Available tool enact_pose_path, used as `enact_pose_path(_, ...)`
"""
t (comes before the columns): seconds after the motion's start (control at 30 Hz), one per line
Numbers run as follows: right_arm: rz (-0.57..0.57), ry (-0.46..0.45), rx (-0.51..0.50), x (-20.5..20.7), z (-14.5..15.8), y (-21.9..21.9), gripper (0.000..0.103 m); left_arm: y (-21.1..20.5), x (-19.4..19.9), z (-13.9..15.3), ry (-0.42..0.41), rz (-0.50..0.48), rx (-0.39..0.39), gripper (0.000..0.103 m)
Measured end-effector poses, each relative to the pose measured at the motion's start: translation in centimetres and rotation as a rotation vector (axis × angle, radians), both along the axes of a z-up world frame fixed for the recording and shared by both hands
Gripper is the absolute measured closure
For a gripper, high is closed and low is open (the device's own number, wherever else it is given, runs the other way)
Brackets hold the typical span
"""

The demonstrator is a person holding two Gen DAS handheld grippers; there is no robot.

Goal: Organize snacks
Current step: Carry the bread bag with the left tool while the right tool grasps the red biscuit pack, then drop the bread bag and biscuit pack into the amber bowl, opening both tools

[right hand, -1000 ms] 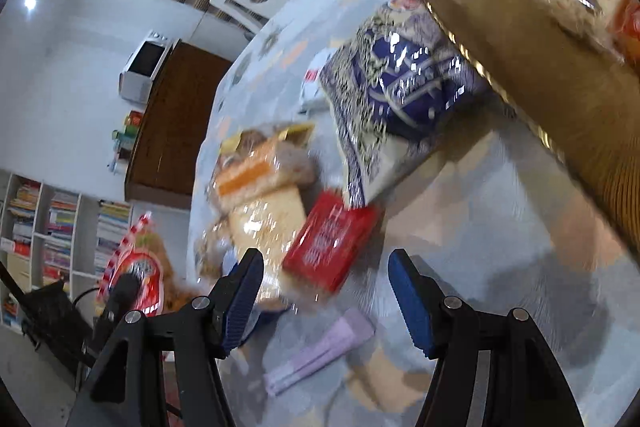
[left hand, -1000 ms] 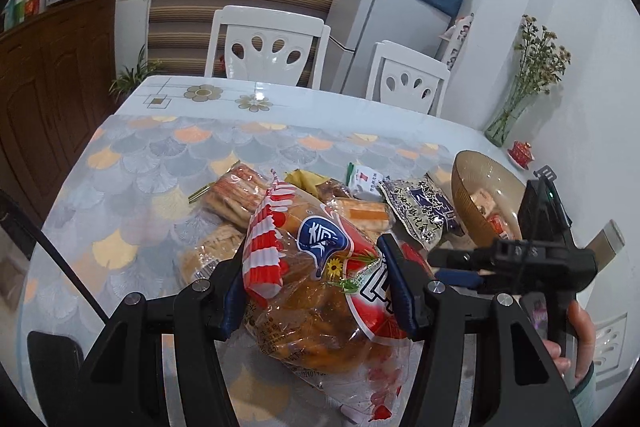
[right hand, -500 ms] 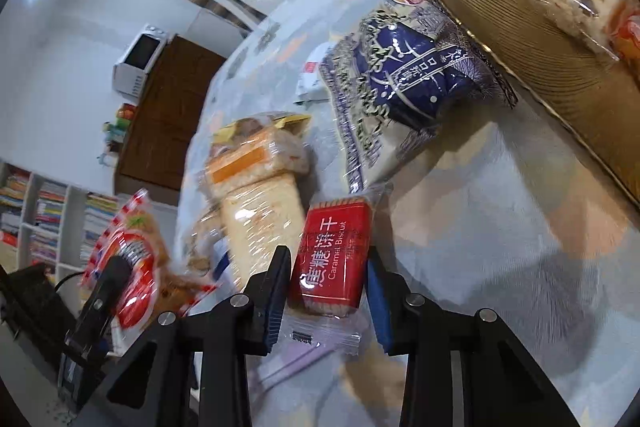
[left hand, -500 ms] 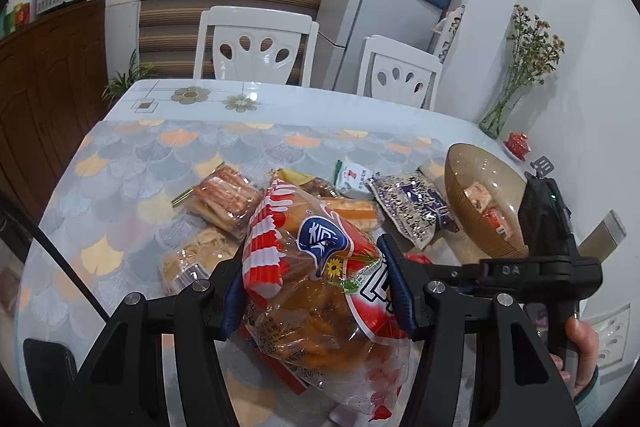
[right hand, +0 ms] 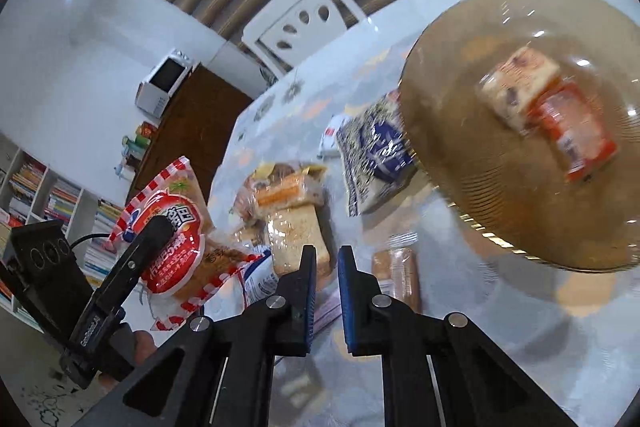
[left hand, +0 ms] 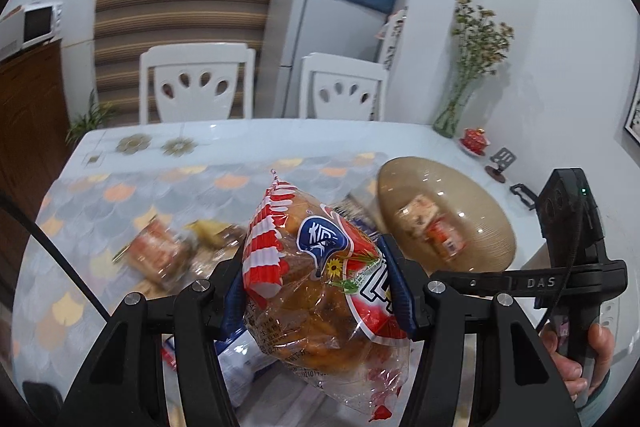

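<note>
My left gripper [left hand: 316, 267] is shut on a clear bread bag [left hand: 312, 311] with red-and-white stripes and a blue logo, held above the table. The same bread bag [right hand: 172, 239] shows at the left of the right wrist view. My right gripper [right hand: 327, 255] hangs over the table with its jaws closed to a narrow slit and nothing between them. A brownish packet [right hand: 396, 275] lies just right of its fingertips. The amber glass bowl [left hand: 480, 251] [right hand: 480, 195] holds a pale cake packet [right hand: 520, 83] and an orange-red packet [right hand: 572, 135].
Loose snacks lie on the scale-patterned tablecloth [left hand: 120, 195]: a purple-blue pack [right hand: 380, 155], an orange-topped bread pack [right hand: 288, 191] and a toast pack [right hand: 296, 239]. A vase of dried flowers [left hand: 460, 103] and a red cup [left hand: 474, 139] stand at the far right. Two white chairs [left hand: 196, 83] are behind the table.
The right jaws closed around a red biscuit pack, then the gripper rose and the pack no longer shows between them. The left gripper lifted the bread bag, and the bowl now sits closer.
</note>
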State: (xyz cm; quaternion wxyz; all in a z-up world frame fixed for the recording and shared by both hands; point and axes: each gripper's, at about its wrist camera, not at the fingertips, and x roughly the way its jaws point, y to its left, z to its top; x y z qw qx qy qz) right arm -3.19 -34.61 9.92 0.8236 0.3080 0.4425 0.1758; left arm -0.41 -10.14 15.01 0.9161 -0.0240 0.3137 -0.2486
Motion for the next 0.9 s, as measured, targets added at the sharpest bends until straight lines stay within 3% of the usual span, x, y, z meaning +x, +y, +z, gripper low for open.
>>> enact_pose_path(0.13,-0.051,-0.042,-0.053,-1.1,2.0,-2.4,0.092,-2.3,0.4,1.0,-0.031,-0.044,0.017,0.047)
enact_pose_path(0.2,-0.029,-0.010,-0.099,-1.1,1.4,-2.3,0.084,-3.0,0.5,1.5,-0.042,-0.056,0.014,0.047)
enact_pose_path(0.27,0.006,0.028,-0.187,-1.2,-0.2,-0.6,0.054,-2.9,0.5,1.6,-0.040,-0.062,-0.001,0.047)
enact_pose_path(0.5,0.115,0.048,-0.482,0.4,-5.7,6.7,0.056,-2.4,0.9,0.9,-0.021,-0.029,0.014,0.047)
enact_pose_path(0.57,0.128,0.051,-0.563,0.9,-6.6,7.9,0.069,-2.4,1.1,0.7,-0.014,-0.024,0.020,0.047)
enact_pose_path(0.6,0.134,0.053,-0.588,0.9,-6.9,8.3,0.069,-2.5,1.2,0.6,-0.013,-0.025,0.022,0.047)
enact_pose_path(0.77,0.111,0.007,-0.560,-1.1,-4.5,6.8,0.070,-3.3,1.6,0.4,-0.015,-0.048,0.029,0.047)
enact_pose_path(0.9,0.007,-0.075,-0.516,-3.3,0.7,2.7,0.070,-4.9,2.1,0.7,-0.022,-0.087,0.024,0.047)
